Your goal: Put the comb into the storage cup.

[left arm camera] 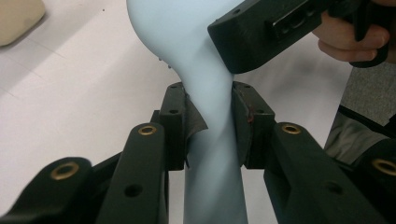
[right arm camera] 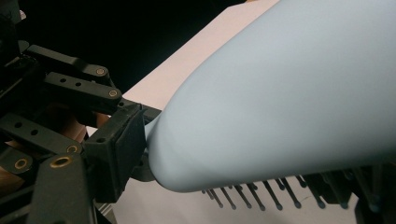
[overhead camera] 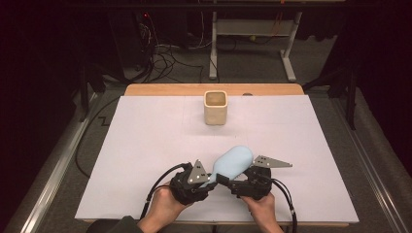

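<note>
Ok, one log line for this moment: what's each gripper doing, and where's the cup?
left gripper: shut on hairbrush handle | right gripper: at brush head, grip unclear | brush: bristles down | beige cup: upright, far, untouched

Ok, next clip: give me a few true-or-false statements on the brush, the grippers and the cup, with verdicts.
1. The left gripper is shut on the handle of the light blue hairbrush. True.
2. The hairbrush stands inside the beige cup. False: the cup stands apart, farther back on the table, and the brush is held near the front edge.
3. The brush's bristles are dark pins on the underside of its head. True.
4. The beige cup lies tipped on its side. False: it stands upright with its opening up.
5. The right gripper is far from the brush, by the cup. False: it is right at the brush head, beside the left gripper.
</note>
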### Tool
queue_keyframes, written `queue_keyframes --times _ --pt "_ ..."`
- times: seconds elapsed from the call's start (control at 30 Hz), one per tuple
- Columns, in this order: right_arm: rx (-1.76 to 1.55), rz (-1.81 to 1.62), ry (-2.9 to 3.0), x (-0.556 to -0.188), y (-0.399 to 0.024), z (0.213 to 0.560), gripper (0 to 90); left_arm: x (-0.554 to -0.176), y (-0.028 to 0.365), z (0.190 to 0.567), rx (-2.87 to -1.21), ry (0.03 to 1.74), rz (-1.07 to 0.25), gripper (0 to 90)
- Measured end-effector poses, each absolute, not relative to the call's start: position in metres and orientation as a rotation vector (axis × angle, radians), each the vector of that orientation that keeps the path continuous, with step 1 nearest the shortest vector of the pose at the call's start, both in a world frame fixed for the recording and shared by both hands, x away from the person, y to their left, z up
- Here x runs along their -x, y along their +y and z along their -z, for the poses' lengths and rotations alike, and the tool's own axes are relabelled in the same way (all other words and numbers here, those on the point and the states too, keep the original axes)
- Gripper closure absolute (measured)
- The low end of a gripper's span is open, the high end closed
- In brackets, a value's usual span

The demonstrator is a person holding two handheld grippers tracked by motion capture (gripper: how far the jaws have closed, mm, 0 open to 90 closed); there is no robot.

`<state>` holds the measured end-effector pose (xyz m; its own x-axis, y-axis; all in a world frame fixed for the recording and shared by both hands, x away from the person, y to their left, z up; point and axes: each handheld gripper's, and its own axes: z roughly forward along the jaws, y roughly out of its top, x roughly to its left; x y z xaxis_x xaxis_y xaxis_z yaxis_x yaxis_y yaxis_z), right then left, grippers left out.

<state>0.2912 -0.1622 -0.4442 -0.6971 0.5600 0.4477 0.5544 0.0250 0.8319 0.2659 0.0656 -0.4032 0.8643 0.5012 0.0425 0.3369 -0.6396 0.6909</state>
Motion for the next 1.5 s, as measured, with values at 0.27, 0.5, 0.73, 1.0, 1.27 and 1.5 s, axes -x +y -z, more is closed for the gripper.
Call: queue_keyframes --times 0.27,0.5,0.73,1.0,1.27,1.5 --pt "-1.224 -1.841 2.251 -0.293 -0.163 0.440 28.4 -0.265 0.061 0.404 -2.330 0.577 -0.301 68.8" --pt "-1.227 -1.850 2.273 -0.294 -0.165 0.438 34.5 -0.266 0.061 0.404 -2.344 0.586 -0.313 68.9" --pt "-1.212 -1.886 2.293 -0.295 -0.165 0.434 41.2 -0.266 0.064 0.403 -2.341 0.589 -0.311 69.0" --pt "-1.204 -1.900 2.324 -0.295 -0.165 0.431 45.9 -0.267 0.065 0.402 -2.335 0.592 -0.298 69.0" --pt "-1.197 -1.921 2.345 -0.295 -0.166 0.429 50.2 -0.267 0.065 0.402 -2.330 0.588 -0.286 69.1" --pt "-1.196 -1.946 2.349 -0.296 -0.167 0.428 52.6 -0.268 0.066 0.402 -2.329 0.582 -0.267 68.2"
